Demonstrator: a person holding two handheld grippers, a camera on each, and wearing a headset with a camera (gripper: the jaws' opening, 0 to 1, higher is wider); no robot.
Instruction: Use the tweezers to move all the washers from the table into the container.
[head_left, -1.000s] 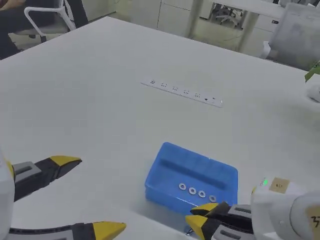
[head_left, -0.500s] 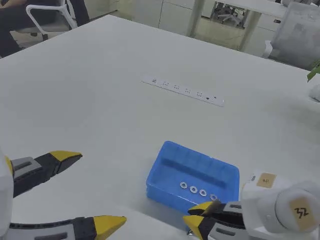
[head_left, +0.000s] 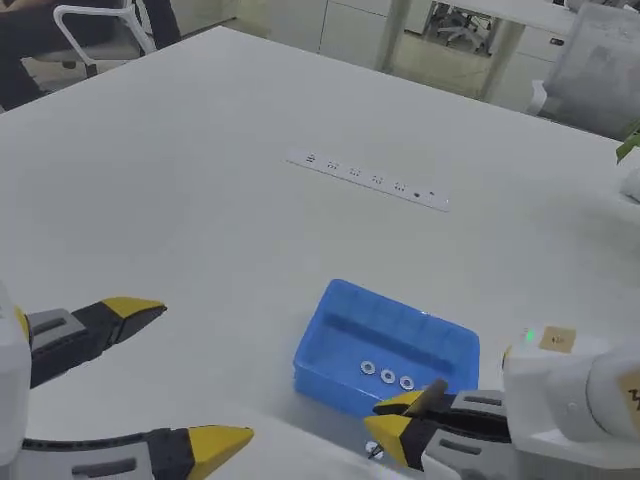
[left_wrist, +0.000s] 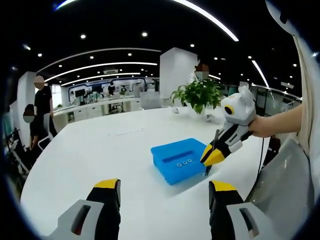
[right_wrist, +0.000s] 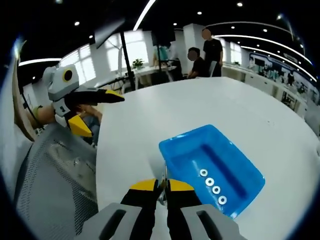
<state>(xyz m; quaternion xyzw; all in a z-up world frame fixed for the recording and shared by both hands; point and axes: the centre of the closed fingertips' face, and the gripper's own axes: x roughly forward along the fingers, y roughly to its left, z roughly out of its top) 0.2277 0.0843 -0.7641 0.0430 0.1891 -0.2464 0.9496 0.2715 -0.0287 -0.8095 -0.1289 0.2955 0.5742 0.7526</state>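
While the tweezers (right_wrist: 163, 176) are clamped between the right tongs (right_wrist: 159, 186), which are narrowed almost shut on them, their tip is pointed down at the table (head_left: 200, 200) just outside the near edge of the blue container (head_left: 310, 350). Four washers (right_wrist: 210, 181) are seen in a row on the container floor, toward the side nearest the right tongs. Three of them are seen in the head view. A small shiny spot is seen at the tweezers' tip, just off the container's near wall. Whether it is a washer or the bare tip cannot be told. Left tongs (head_left: 207, 370) are spread wide, above the table and well apart from the container, off its left side in the head view. A power strip (head_left: 365, 180) is laid flat on the table beyond the container's far edge, well apart from it.
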